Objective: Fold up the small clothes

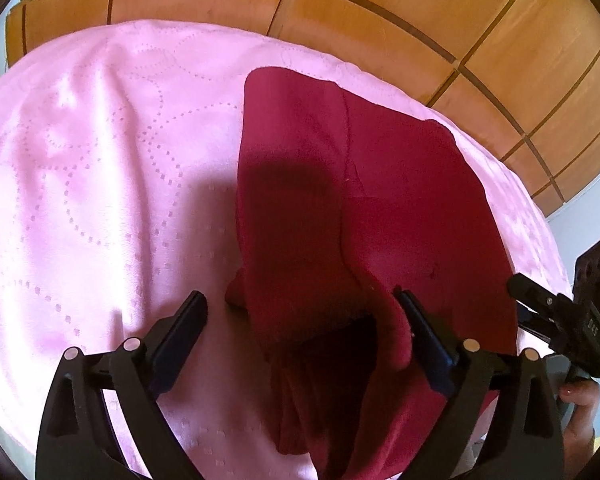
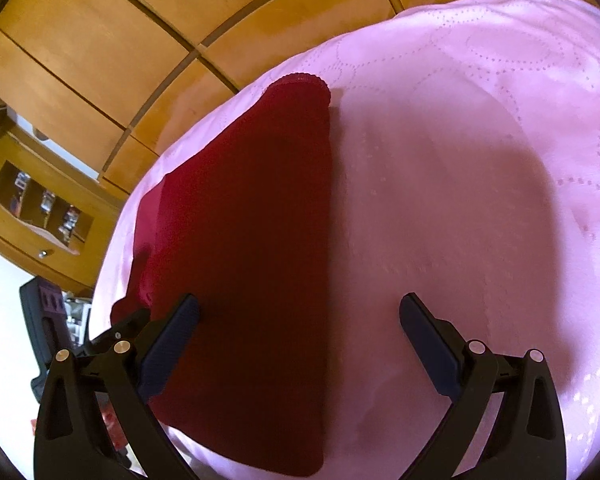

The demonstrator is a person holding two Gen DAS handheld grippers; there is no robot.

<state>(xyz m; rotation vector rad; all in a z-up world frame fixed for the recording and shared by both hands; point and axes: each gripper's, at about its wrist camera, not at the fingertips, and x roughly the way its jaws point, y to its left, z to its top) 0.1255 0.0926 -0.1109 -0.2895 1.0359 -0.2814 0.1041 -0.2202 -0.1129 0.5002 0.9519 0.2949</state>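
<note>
**Both grippers wide over folded red garment on pink bed**

Wooden panelled wardrobe (image 1: pixel 380 12) runs behind the bed, on its far side. Pink quilted bedspread (image 1: pixel 92 168) covers the bed, dotted stitch pattern, mostly bare to one side of the cloth. Dark red garment (image 1: pixel 400 208) lies on the bedspread near its edge, folded lengthwise into a long strip; one layer overlaps another, near end bunched and rumpled. Left gripper (image 1: pixel 302 308) hovers over the bunched near end, fingers spread wide, cloth below and between them but not pinched. Right gripper (image 2: pixel 300 310) also spread wide, nothing held; one finger (image 2: pixel 172 344) over the garment's edge, the other over bare bedspread. A hand (image 1: pixel 580 408) grips the right tool's handle.
</note>
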